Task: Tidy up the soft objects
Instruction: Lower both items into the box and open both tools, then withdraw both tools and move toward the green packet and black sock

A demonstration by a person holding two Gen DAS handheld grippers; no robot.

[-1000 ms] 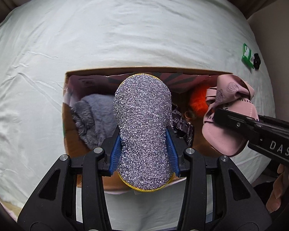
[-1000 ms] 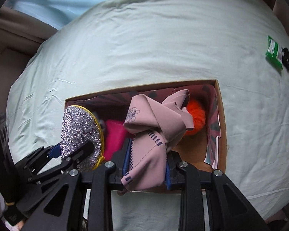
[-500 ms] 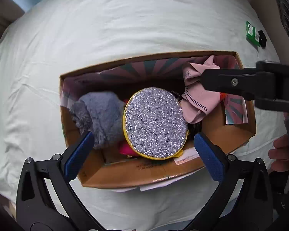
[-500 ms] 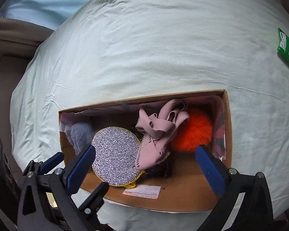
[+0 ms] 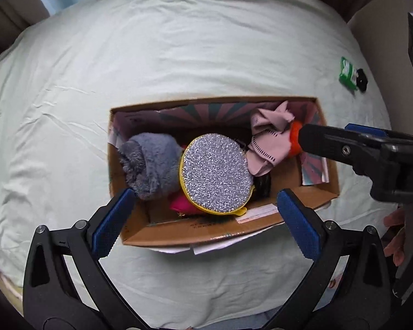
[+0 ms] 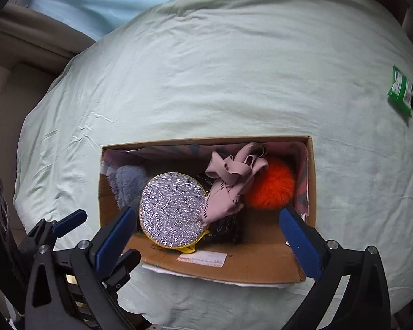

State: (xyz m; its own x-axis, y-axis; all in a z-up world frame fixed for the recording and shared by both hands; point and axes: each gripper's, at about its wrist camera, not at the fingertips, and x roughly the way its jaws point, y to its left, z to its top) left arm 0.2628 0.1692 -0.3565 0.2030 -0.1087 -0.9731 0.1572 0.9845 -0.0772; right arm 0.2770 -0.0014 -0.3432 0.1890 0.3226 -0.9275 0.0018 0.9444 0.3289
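Both tongs, left [image 5: 205,221] and right [image 6: 205,238], gape empty over the box [image 5: 195,231] on the bed [image 5: 179,55]. The glitter pad [image 5: 216,172] lies at the middle, pink cloth [image 6: 228,185] at its 2 o'clock: light, squashy, probably best pinched at an edge.

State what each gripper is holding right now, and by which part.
Nothing is held. The left gripper and right gripper are both open above the cardboard box, where the glittery sponge and pink cloth lie.
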